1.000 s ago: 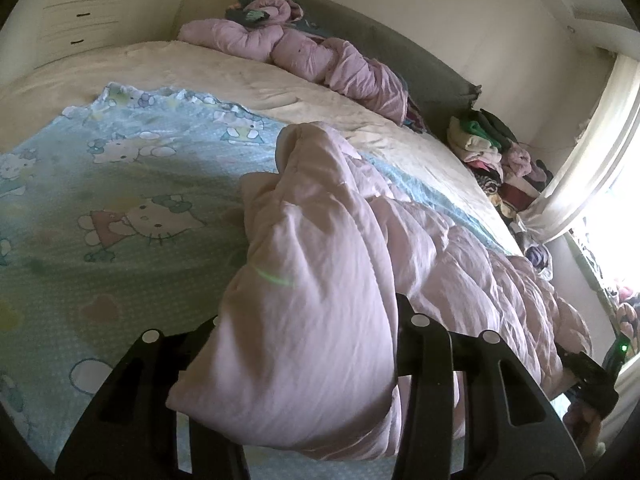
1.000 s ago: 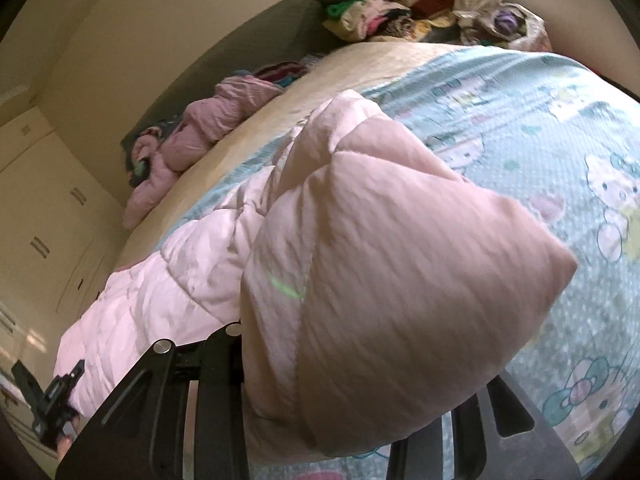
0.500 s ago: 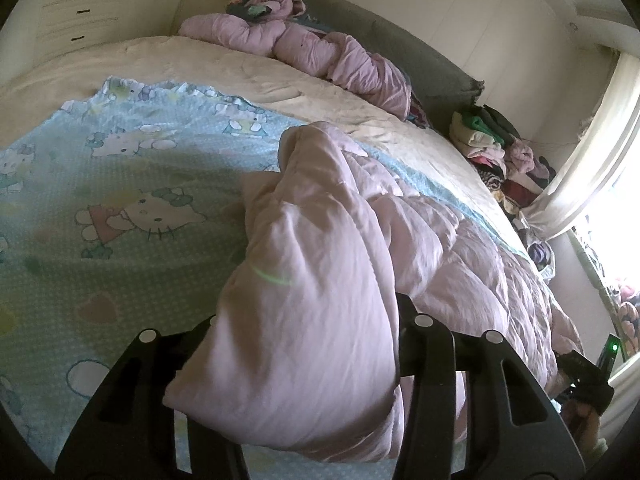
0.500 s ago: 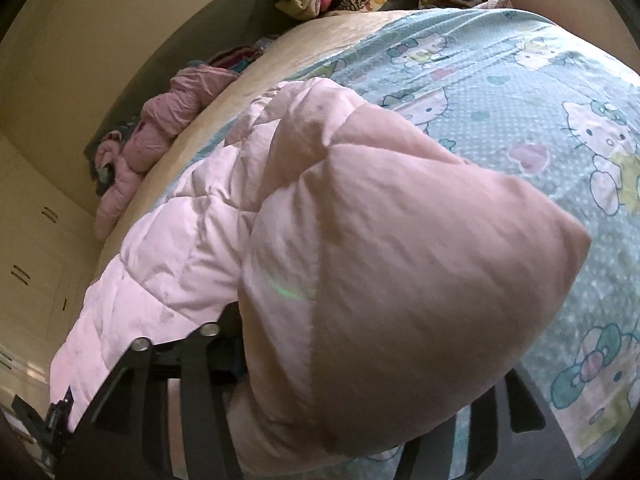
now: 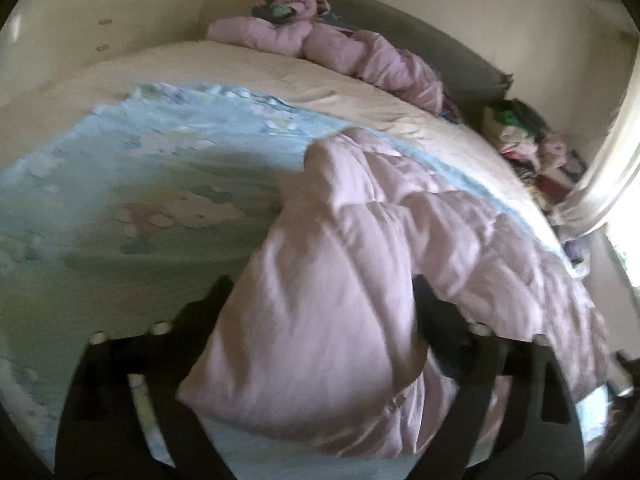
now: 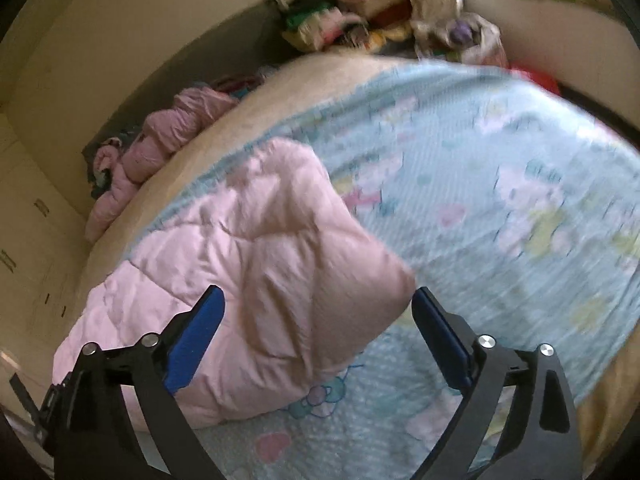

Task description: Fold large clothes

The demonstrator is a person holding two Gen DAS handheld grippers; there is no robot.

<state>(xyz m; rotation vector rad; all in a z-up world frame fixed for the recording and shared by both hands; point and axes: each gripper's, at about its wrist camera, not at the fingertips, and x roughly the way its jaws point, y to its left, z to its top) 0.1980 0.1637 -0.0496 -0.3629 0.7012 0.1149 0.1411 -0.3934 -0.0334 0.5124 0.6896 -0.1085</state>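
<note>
1. The pink padded coat (image 5: 344,280) lies along the near edge of the bed, on the blue cartoon sheet (image 5: 140,184).
2. The left gripper (image 5: 320,300) is opening its jaws; the coat's corner sits between them, not pressed.
3. The right gripper (image 6: 316,308) is also opening, blue pads clear of the other corner (image 6: 304,280).
4. Risk, I think: the puffy filling may spring back and undo the fold.
5. No readable writing; only cat figures are printed on the sheet.

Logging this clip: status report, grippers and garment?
Left gripper and right gripper jaws opening, pads off fabric. Pink padded coat lies bunched on the blue cartoon sheet. Nothing in the way.
</note>
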